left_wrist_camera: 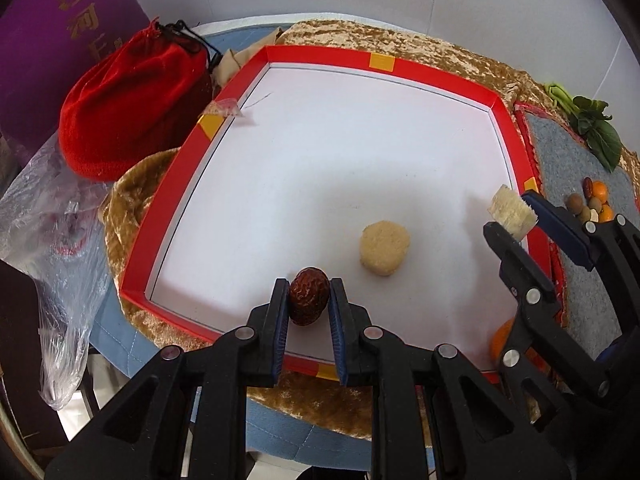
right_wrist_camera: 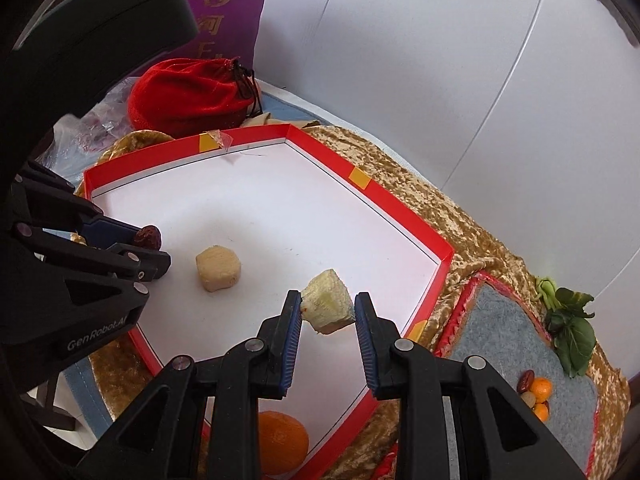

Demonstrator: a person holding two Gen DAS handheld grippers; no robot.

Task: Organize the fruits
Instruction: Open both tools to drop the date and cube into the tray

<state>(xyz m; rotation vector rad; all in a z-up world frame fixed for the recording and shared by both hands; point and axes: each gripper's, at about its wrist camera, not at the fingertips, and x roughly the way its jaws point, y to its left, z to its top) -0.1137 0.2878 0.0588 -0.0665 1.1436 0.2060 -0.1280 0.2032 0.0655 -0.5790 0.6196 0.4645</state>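
Note:
My left gripper point(left_wrist_camera: 309, 294) is shut on a wrinkled red date point(left_wrist_camera: 308, 296), low over the near edge of the red-rimmed white tray point(left_wrist_camera: 320, 60). My right gripper point(right_wrist_camera: 327, 308) is shut on a pale cut fruit chunk point(right_wrist_camera: 328, 307) over the tray's right side; that chunk also shows in the left wrist view point(left_wrist_camera: 511, 212). A round beige fruit piece point(left_wrist_camera: 384, 248) lies on the tray floor between them, and also shows in the right wrist view point(right_wrist_camera: 218, 267). The date in the left gripper also shows there point(right_wrist_camera: 148, 237).
A red velvet pouch point(left_wrist_camera: 132, 108) and a plastic bag point(left_wrist_camera: 48, 248) lie left of the tray. A grey mat point(right_wrist_camera: 520, 352) on the right holds a small pile of fruits point(right_wrist_camera: 536, 394) and a leafy green point(right_wrist_camera: 568, 332). An orange point(right_wrist_camera: 282, 446) sits by the tray's near edge.

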